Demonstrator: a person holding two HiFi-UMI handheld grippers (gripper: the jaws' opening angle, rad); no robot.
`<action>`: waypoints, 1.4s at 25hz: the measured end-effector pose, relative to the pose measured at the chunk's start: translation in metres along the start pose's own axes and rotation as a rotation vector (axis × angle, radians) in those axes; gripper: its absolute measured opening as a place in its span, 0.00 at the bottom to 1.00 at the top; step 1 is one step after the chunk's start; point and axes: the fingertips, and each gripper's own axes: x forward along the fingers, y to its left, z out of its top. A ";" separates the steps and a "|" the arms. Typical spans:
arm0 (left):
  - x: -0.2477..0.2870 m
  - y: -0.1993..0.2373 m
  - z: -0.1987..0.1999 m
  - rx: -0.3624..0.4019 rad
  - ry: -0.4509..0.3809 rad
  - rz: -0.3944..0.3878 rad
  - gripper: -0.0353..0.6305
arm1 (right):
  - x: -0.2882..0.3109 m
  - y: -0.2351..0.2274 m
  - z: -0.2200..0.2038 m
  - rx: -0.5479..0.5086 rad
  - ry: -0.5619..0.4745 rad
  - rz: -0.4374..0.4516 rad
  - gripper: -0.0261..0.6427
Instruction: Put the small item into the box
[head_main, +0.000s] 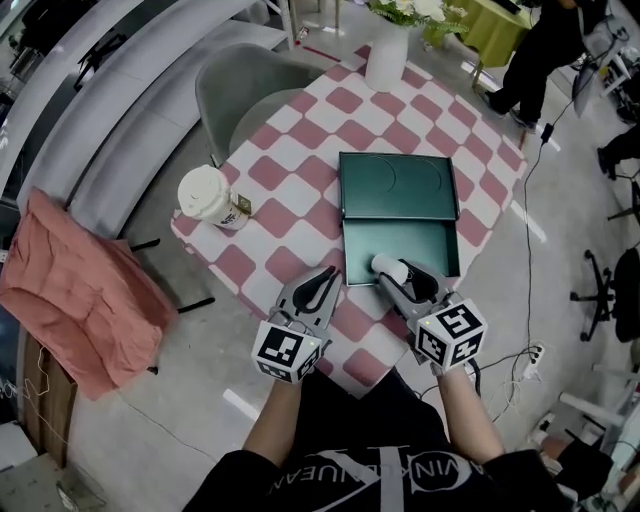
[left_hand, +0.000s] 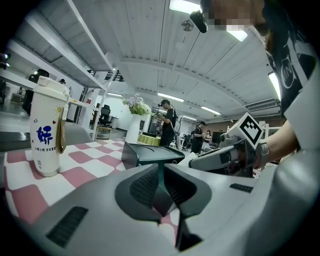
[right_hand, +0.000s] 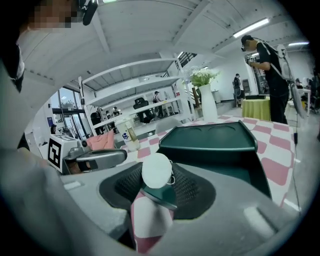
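A small white round item (head_main: 383, 264) (right_hand: 156, 170) is pinched in my right gripper (head_main: 393, 273) (right_hand: 159, 186), which is shut on it. It hangs just over the near edge of the dark green box (head_main: 402, 248) (right_hand: 215, 150). The box stands open on the checkered table (head_main: 300, 190), with its lid (head_main: 398, 185) laid back behind it. My left gripper (head_main: 322, 283) (left_hand: 161, 186) is shut on nothing, low over the cloth just outside the box's near left corner. In the left gripper view the box (left_hand: 150, 154) is straight ahead.
A tall white lidded cup (head_main: 212, 197) (left_hand: 48, 131) stands at the table's left edge. At the far corner is a white vase with flowers (head_main: 388, 55) (right_hand: 207, 100). A grey chair (head_main: 250, 90) sits behind the table, a pink cloth (head_main: 75, 290) lies left. A person (head_main: 545, 50) stands beyond.
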 end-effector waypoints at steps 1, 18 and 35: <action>0.000 0.001 -0.001 -0.004 0.001 0.007 0.11 | 0.003 0.000 -0.002 -0.012 0.026 0.000 0.30; -0.015 0.023 -0.007 -0.053 -0.009 0.112 0.11 | 0.041 0.016 -0.020 -0.223 0.354 0.030 0.30; -0.020 0.027 -0.008 -0.070 -0.013 0.136 0.11 | 0.048 0.016 -0.021 -0.239 0.409 0.079 0.30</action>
